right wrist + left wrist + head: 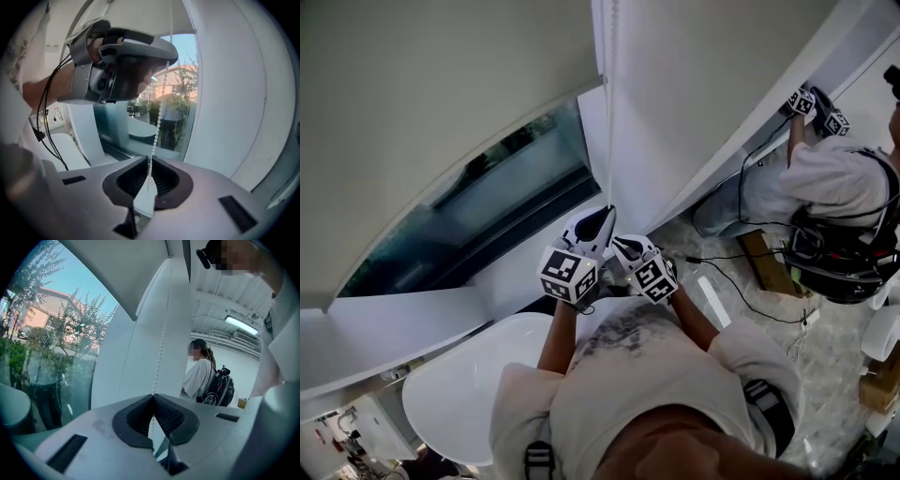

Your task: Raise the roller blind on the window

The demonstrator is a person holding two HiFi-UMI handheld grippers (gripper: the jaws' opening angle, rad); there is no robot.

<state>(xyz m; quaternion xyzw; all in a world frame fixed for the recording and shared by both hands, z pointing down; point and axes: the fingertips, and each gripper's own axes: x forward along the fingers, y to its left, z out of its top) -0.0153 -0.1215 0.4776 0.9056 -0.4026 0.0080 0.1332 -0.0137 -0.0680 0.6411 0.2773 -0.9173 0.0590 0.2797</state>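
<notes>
now the left gripper (152, 397) and right gripper (147, 161) each clamp the bead chain (158, 122).

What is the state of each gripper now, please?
Left gripper: closed on the bead chain.
Right gripper: closed on the same bead chain, lower down.

Pale floor (830, 328) w/ a wood board (766, 263); black wires (741, 292) & a white strip (713, 301) lie just beside the board.
</notes>
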